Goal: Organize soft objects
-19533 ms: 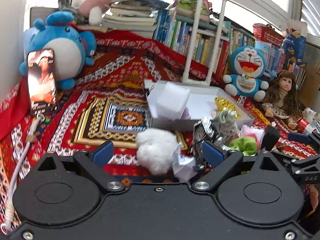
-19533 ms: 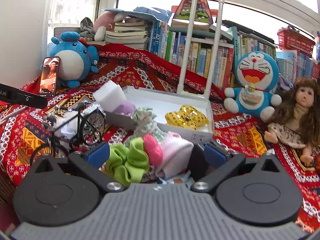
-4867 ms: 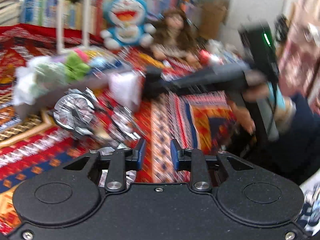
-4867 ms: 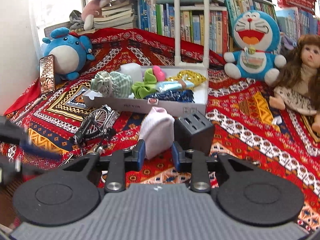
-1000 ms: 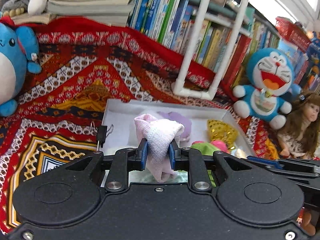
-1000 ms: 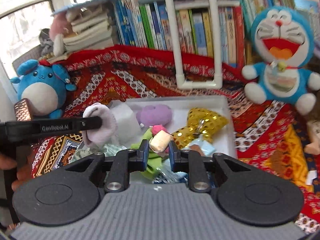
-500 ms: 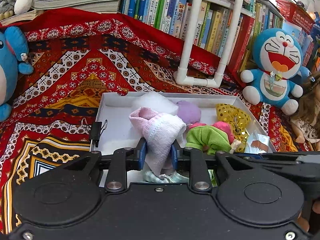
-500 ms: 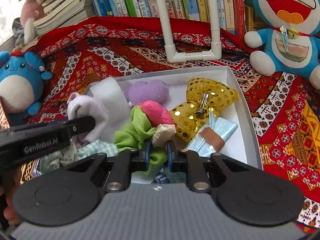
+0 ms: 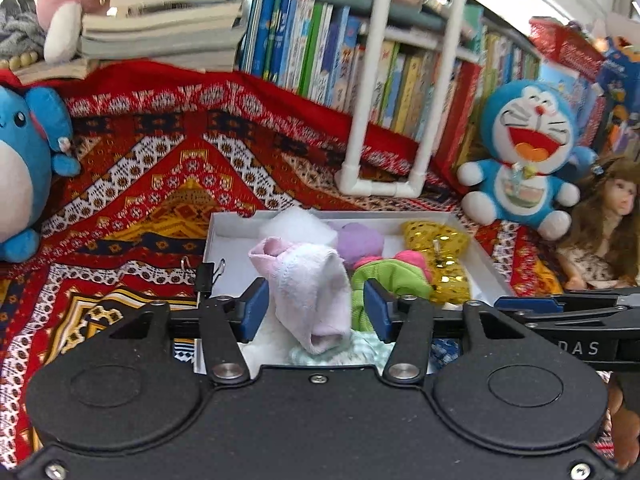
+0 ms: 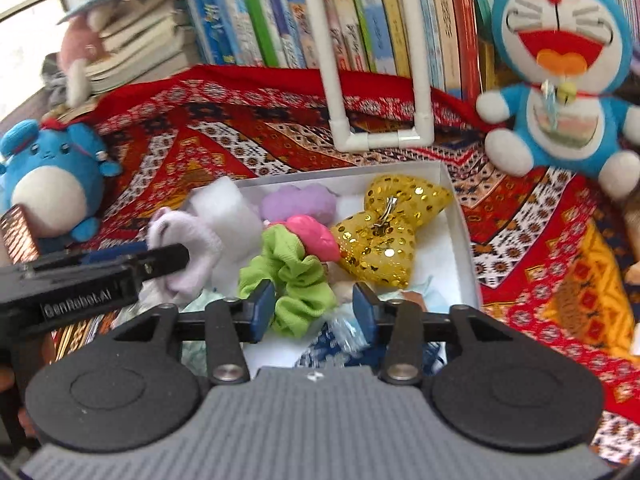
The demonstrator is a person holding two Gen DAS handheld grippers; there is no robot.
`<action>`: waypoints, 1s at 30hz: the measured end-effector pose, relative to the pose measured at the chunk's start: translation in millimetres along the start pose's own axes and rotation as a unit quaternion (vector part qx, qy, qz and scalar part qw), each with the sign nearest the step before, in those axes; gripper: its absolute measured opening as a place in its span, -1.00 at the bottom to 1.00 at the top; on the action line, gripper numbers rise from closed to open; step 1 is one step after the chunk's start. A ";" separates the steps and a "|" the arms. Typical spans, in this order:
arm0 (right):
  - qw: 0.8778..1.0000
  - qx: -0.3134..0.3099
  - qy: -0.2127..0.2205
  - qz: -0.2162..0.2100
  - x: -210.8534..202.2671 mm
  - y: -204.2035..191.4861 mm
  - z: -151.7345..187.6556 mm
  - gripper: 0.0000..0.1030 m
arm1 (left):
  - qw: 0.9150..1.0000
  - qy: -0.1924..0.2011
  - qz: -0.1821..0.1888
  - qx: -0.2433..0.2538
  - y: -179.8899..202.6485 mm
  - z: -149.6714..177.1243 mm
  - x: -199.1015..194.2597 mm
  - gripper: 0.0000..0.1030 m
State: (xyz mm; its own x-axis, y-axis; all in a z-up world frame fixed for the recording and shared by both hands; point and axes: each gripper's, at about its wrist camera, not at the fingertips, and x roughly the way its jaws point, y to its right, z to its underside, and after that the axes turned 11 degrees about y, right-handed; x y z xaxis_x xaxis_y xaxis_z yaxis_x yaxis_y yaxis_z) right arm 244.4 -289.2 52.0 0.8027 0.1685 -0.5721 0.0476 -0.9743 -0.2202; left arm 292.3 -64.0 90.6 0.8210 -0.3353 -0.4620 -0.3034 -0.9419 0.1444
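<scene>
- Mostly, your sorting looks done: the white box on the patterned cloth already holds white foam, a gold sequin bow, a green scrunchie, a purple puff and a pink piece.
- Your left gripper hangs over the box's left side with its jaws spread; the pink sock sits between them and is no longer pinched, though I cannot tell whether it has settled on the pile.
- Your right gripper also stands with jaws apart over the scrunchie, holding nothing.
- What remains, I judge, is drawing both grippers away; whether other soft items lie outside the box is out of sight.
</scene>
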 end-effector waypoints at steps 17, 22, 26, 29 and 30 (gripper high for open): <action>0.996 -0.026 -0.063 0.058 21.1 2.5 18.4 -0.46 | 0.996 -0.071 0.033 0.048 18.9 25.9 -8.9 -0.61; 0.997 -0.014 -0.038 0.066 32.4 4.8 14.9 -0.33 | 0.997 -0.065 0.021 0.017 15.2 22.9 15.8 -0.59; 0.998 0.021 -0.031 0.051 27.0 12.5 15.0 -0.22 | 0.998 -0.043 0.033 0.018 18.1 19.2 2.3 -0.38; 0.999 0.006 -0.020 0.041 12.2 9.4 16.5 0.01 | 0.998 -0.026 0.034 0.045 25.8 18.4 -17.3 -0.19; 0.999 -0.001 -0.016 0.044 6.2 7.7 16.6 0.04 | 0.998 -0.022 0.034 0.052 27.4 18.2 -24.0 -0.18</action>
State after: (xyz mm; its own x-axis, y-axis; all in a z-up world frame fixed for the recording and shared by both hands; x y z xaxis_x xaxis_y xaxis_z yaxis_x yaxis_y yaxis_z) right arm 239.8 -293.2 33.6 0.7841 0.0879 -0.6144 -0.0209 -0.9856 -0.1677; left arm 255.6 -81.3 89.7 0.7762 -0.3946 -0.4918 -0.4073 -0.9092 0.0867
